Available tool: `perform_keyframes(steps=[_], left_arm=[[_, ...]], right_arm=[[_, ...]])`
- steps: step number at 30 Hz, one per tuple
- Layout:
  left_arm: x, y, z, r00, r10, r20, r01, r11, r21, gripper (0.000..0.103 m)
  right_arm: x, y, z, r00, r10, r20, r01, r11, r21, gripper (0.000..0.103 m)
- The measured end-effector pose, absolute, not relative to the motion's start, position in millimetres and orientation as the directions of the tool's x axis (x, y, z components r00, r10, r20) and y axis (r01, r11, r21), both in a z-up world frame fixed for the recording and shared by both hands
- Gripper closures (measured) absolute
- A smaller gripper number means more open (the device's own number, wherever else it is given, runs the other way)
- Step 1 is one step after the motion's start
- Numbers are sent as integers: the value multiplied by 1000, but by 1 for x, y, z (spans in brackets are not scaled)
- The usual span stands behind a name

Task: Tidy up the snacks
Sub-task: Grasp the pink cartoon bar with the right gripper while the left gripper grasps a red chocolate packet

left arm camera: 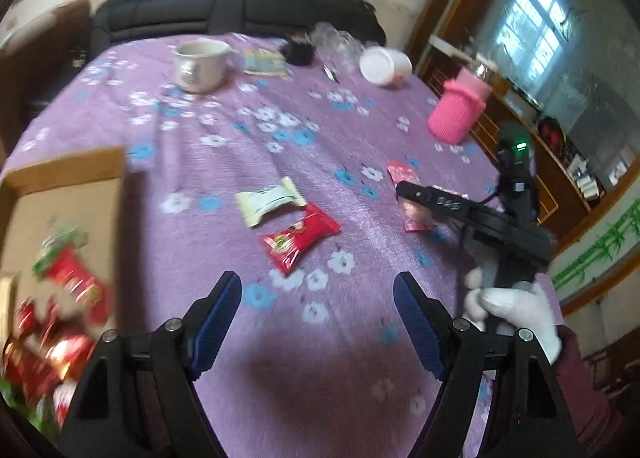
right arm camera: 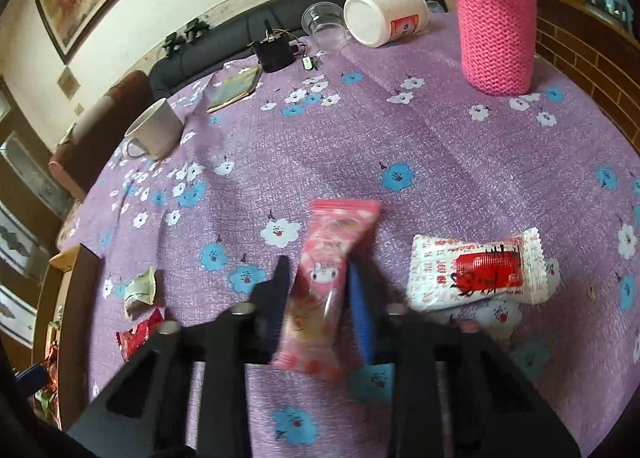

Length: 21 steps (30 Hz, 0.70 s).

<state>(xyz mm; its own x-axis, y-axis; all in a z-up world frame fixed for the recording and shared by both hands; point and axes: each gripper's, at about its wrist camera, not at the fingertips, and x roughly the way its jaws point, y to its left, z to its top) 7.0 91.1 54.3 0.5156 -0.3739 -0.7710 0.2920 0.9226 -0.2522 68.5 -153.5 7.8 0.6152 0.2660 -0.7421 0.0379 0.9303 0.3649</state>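
My left gripper (left arm camera: 318,290) is open and empty above the purple cloth, just short of a red snack packet (left arm camera: 298,240) and a cream packet (left arm camera: 269,201). A cardboard box (left arm camera: 68,193) at the left holds several red snacks (left arm camera: 70,282). My right gripper (right arm camera: 318,276) is shut on a pink snack packet (right arm camera: 328,258), also seen in the left wrist view (left arm camera: 404,177) behind the right gripper's body (left arm camera: 476,217). A white packet with a red label (right arm camera: 478,274) lies to its right. The red packet (right arm camera: 138,334) and cream packet (right arm camera: 140,290) lie at the left.
A white mug (left arm camera: 198,63), a tipped white tub (left arm camera: 384,63), clear cups (right arm camera: 324,23), a pink knitted-sleeve jar (left arm camera: 456,111), a flat packet (left arm camera: 266,63) and a black device (right arm camera: 274,51) stand at the far side. A dark sofa (left arm camera: 224,11) lies beyond the table.
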Motion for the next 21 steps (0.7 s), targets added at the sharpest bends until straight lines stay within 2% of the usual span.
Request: perform_keyframes(steps=[3, 5, 7, 12, 18, 20, 21], left_arm=[[28, 80, 40, 504, -335, -796, 315, 929, -191, 30], [38, 76, 33, 483, -327, -812, 336, 926, -173, 38], [44, 72, 28, 475, -301, -827, 357, 925, -131, 50], [50, 57, 21, 495, -258, -830, 433, 901, -22, 51], [61, 49, 5, 469, -259, -844, 449, 893, -25, 51], [58, 50, 7, 461, -255, -850, 437, 899, -33, 65], [56, 49, 9, 451, -260, -854, 434, 900, -44, 77]], right_arm=[[67, -161, 7, 609, 311, -730, 29, 911, 412, 78], [67, -162, 7, 602, 341, -722, 19, 898, 440, 78], [68, -163, 6, 596, 361, -717, 15, 888, 460, 78], [70, -165, 4, 588, 388, -710, 18, 871, 491, 78], [69, -162, 4, 580, 406, -706, 2, 867, 499, 78], [69, -159, 5, 578, 415, -702, -11, 865, 502, 78], [69, -157, 5, 577, 420, -700, -18, 864, 503, 78]])
